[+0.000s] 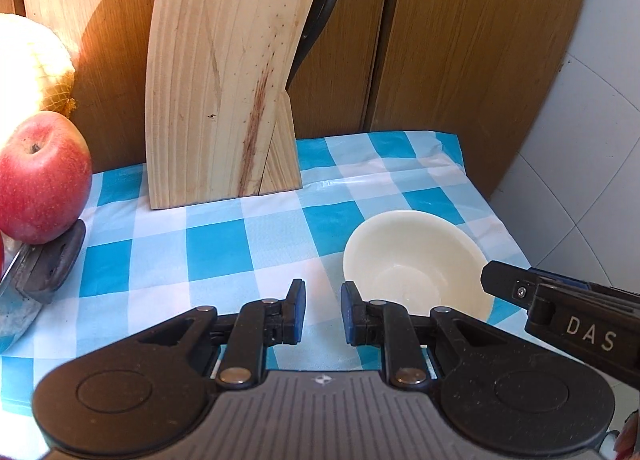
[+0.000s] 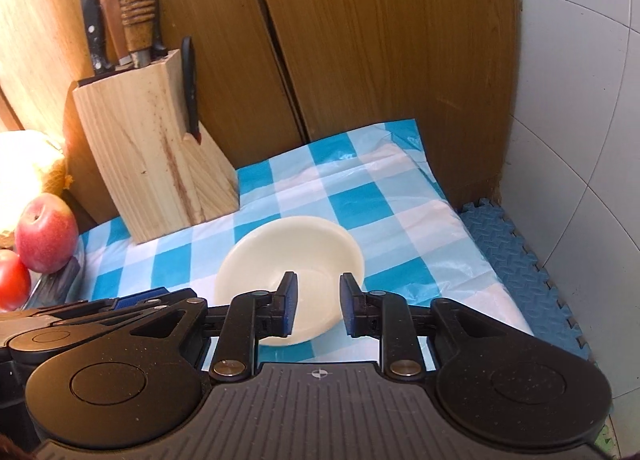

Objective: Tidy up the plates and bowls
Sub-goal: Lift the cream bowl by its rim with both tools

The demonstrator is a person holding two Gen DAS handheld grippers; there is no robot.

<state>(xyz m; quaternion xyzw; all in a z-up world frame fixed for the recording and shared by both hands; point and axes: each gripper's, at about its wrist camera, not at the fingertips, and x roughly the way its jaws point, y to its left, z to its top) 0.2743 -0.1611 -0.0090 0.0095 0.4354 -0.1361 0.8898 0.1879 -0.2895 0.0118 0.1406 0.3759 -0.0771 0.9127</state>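
A cream bowl [image 1: 416, 256] stands upright on the blue-and-white checked cloth [image 1: 224, 244]; it also shows in the right wrist view [image 2: 296, 256]. My left gripper [image 1: 323, 302] is open and empty, just left of the bowl's near rim. My right gripper [image 2: 317, 296] is open and empty, hovering over the bowl's near side with its fingers either side of the near rim. A finger of the right gripper [image 1: 504, 284] shows at the bowl's right edge in the left wrist view.
A wooden knife block [image 1: 224, 96] with several knives stands behind on the cloth [image 2: 400, 212]. A red apple [image 1: 42, 176] and a netted fruit [image 1: 28, 60] sit at left above a knife handle [image 1: 52, 264]. Wooden doors [image 2: 380, 40] back the counter; blue foam mat [image 2: 520, 272] at right.
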